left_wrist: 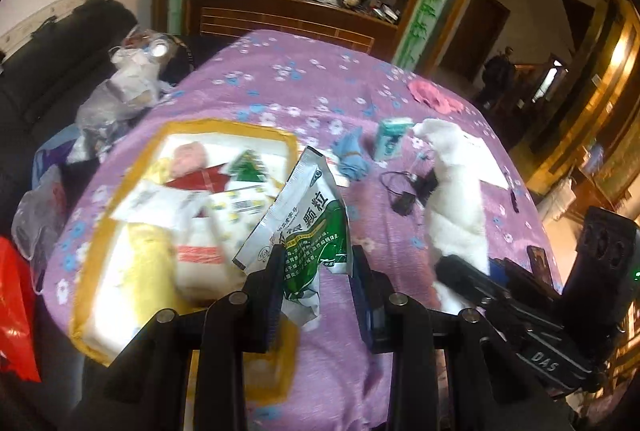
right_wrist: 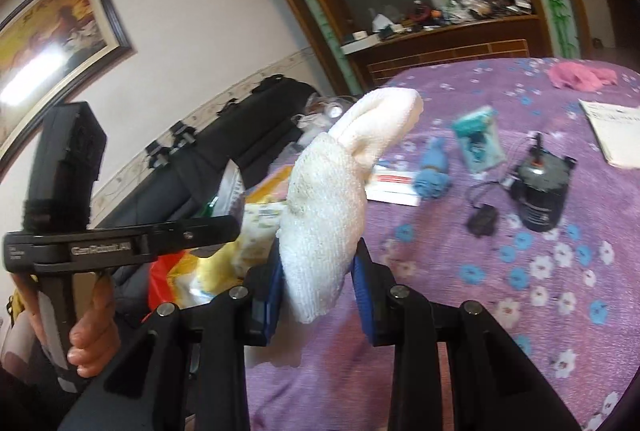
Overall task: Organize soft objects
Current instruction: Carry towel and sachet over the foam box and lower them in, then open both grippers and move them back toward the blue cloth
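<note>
My left gripper (left_wrist: 316, 255) is shut on a white-and-green foil sachet (left_wrist: 304, 215), held up just right of a yellow-rimmed white box (left_wrist: 224, 125) that holds several soft packs and cloths. My right gripper (right_wrist: 320, 251) is shut on a rolled white towel (right_wrist: 328, 199), raised above the purple flowered tablecloth (right_wrist: 520, 291); the same towel (left_wrist: 456, 187) shows at right in the left wrist view. On the cloth lie a blue rag (right_wrist: 432, 171), a teal tissue pack (right_wrist: 478, 143) and a pink cloth (right_wrist: 580, 77).
A black round device (right_wrist: 540, 191) with a cable and small black plug (right_wrist: 484, 221) sits mid-table, with white paper (right_wrist: 616, 135) beyond. A hand (right_wrist: 92, 335) holds the left gripper's handle. A black sofa (left_wrist: 48, 79) with plastic bags is at left, and a cluttered wooden cabinet (left_wrist: 296, 7) behind.
</note>
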